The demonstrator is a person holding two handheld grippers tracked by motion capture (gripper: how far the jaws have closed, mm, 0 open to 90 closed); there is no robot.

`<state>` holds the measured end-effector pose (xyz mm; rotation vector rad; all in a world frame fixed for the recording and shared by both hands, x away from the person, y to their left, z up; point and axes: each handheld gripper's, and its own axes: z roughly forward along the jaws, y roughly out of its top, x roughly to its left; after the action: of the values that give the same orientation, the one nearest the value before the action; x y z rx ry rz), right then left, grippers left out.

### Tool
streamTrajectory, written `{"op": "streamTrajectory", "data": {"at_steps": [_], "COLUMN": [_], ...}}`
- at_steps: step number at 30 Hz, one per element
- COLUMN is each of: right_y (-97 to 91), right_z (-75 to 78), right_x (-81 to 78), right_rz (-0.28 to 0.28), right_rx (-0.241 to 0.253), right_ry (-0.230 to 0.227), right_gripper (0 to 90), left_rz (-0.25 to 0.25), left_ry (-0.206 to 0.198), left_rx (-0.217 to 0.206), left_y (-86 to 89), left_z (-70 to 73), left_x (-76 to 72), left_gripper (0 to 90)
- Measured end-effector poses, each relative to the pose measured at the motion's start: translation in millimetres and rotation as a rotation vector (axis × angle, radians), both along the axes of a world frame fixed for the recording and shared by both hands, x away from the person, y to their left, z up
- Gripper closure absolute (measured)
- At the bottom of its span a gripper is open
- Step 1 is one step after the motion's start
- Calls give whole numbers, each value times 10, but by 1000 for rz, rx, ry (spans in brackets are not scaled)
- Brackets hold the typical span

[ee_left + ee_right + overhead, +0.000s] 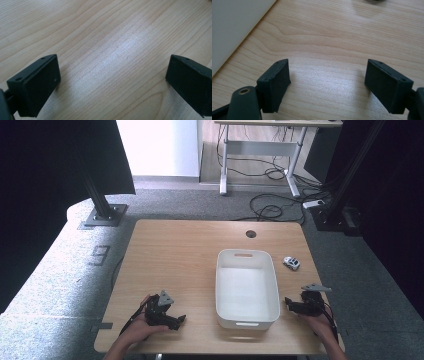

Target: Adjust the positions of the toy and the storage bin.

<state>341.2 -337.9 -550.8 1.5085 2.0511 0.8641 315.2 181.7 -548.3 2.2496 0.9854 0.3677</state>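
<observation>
The white tub [247, 290] lies long-ways away from the person, between the left tool [181, 319] and right tool [287, 301], both spread wide.

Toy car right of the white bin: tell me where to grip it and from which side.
Take the toy car from above with the right gripper, whose jaws stand open and empty, closing across its narrow body, one jaw on each long side. It sits low on the table, apart from the white bin, so a top approach looks free. Its finer shape is too small to tell.
</observation>
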Motion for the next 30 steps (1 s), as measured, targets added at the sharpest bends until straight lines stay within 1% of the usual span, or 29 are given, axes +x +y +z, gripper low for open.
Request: {"op": "streamTrajectory", "data": {"at_steps": [4, 5, 9, 13, 14, 15, 16, 19, 21, 22, 25, 28, 29, 30], "right_y": [8, 10, -2, -15, -21, -38, -38, -57, -56, -56, -47, -42, -34, -34], "right_z": [11, 20, 28, 32, 35, 52, 52, 100, 140, 140, 198, 234, 278, 278], "right_x": [7, 4, -1, 2, 4, 3, 3, -19, -49, -49, -84, -100, -122, -122], "right_rz": [-7, 1, 6, -4, -9, -10, -10, -16, -15, -15, -6, -11, -5, -5], "right_rx": [-4, -6, -6, -1, 3, 18, 18, 39, 42, 42, 50, 62, 77, 77], "right_ry": [12, 22, 30, 35, 37, 41, 41, 20, -1, -1, -23, -30, -41, -41], "right_gripper": [196, 197, 199, 196, 197, 210, 210, 223, 224, 224, 215, 211, 206, 206], "left_rz": [0, 0, 1, 1, 1, 1, 1, 1, 1, 1, 1, 1, 1, 1], "left_ry": [0, 0, 0, 0, 0, 0, 0, 0, 0, 0, 0, 0, 0, 0], "left_rx": [0, 0, 0, 0, 0, 0, 0, -1, 0, 0, -1, 0, 0, 0], "left_y": [0, 0, -1, -1, -1, -1, -1, -1, -1, -1, -1, -1, -1, -1], "left_z": [0, 0, 0, 0, 0, 0, 0, 0, 0, 0, 0, 0, 0, 0], "left_x": [0, 1, 0, 0, 0, 0, 0, 0, 0, 0, 0, 0, 0, 0], "left_gripper": [0, 0, 0, 0, 0, 0, 0, 0, 0, 0, 0, 0, 0, 0]}}
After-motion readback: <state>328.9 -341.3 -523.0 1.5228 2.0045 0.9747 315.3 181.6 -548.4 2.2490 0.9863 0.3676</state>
